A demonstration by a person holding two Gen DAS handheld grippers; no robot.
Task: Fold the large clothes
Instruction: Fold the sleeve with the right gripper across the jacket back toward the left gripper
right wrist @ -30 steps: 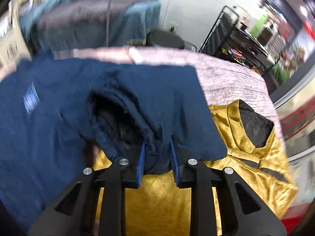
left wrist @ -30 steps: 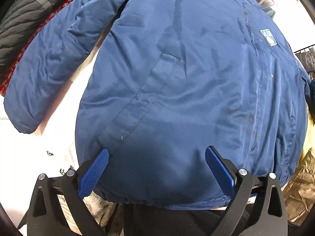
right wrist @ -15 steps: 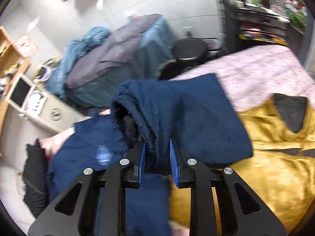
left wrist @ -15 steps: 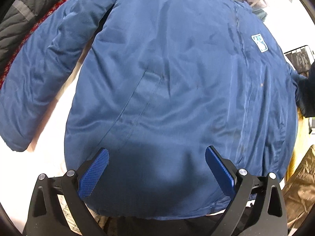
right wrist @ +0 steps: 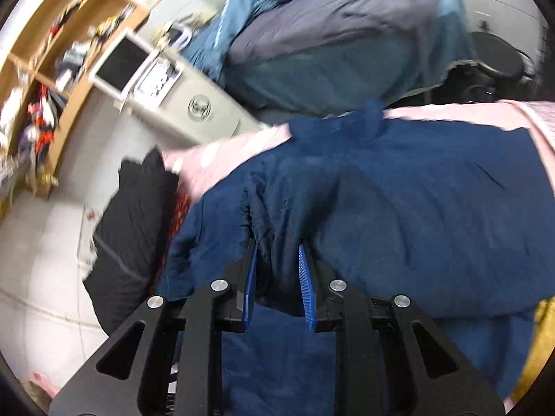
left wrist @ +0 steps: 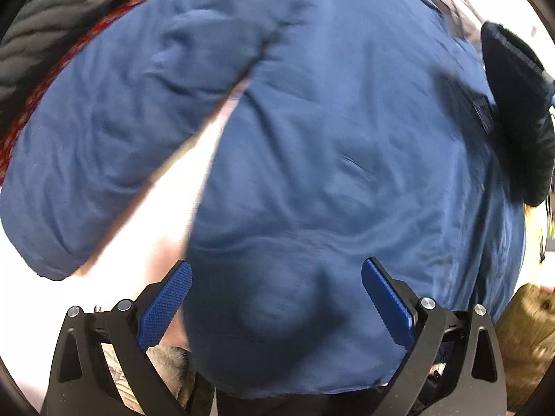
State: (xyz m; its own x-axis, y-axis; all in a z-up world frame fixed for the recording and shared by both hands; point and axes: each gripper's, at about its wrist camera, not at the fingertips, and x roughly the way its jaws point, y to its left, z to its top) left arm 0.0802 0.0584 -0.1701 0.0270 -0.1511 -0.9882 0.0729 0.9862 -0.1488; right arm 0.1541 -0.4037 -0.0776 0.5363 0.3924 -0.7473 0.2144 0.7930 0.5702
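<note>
A large blue padded jacket [left wrist: 347, 159] lies spread front-up on a pale pink bed cover [left wrist: 173, 208]; its left sleeve [left wrist: 114, 131] angles out to the left. My left gripper [left wrist: 275, 284] is open just over the jacket's hem, with nothing between its blue pads. In the right wrist view my right gripper [right wrist: 277, 270] is shut on the jacket's right sleeve [right wrist: 274, 222], which is carried across over the jacket's body [right wrist: 433, 194]. That lifted sleeve shows as a dark shape at the right edge of the left wrist view [left wrist: 517, 111].
A black quilted garment with red trim [right wrist: 135, 228] lies beyond the jacket's left side. A gold garment [left wrist: 523, 339] lies at its right. A heap of blue and grey clothes [right wrist: 347, 41], a grey cabinet [right wrist: 180, 97] and wooden shelves [right wrist: 52, 62] stand behind the bed.
My right gripper has swung the held sleeve from beside the jacket over its body. My left gripper has moved closer over the hem, still open.
</note>
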